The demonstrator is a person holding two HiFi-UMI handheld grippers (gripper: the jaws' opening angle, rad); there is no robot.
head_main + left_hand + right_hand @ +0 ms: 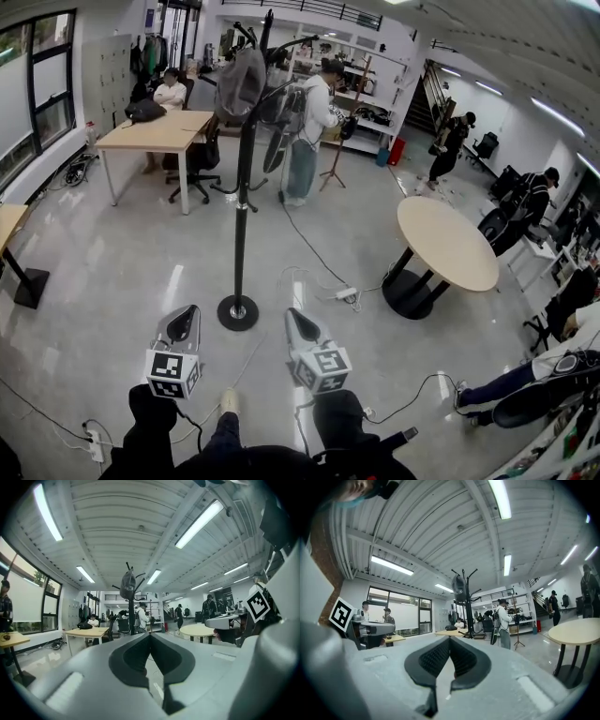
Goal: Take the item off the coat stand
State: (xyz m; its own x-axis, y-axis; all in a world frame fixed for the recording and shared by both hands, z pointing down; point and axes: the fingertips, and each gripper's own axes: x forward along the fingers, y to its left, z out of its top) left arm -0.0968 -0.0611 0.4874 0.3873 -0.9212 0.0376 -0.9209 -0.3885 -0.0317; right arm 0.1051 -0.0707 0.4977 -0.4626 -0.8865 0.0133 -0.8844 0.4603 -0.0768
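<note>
A black coat stand (242, 206) rises from a round base (238, 312) on the floor straight ahead of me. A grey cap-like item (240, 82) hangs on one of its top hooks. My left gripper (183, 319) and right gripper (298, 322) are held low and level on either side of the base, well short of the item. Both are shut with nothing between the jaws. In the left gripper view the item (127, 585) hangs far ahead above the closed gripper (150, 637). The right gripper view shows the item (460, 582) on the stand (465, 606) beyond that closed gripper (450, 639).
A person (309, 131) stands just behind the stand. A wooden table (159, 131) with a seated person is at the back left, and a round table (448, 242) is at the right. Cables and a power strip (346, 293) lie on the floor near the base.
</note>
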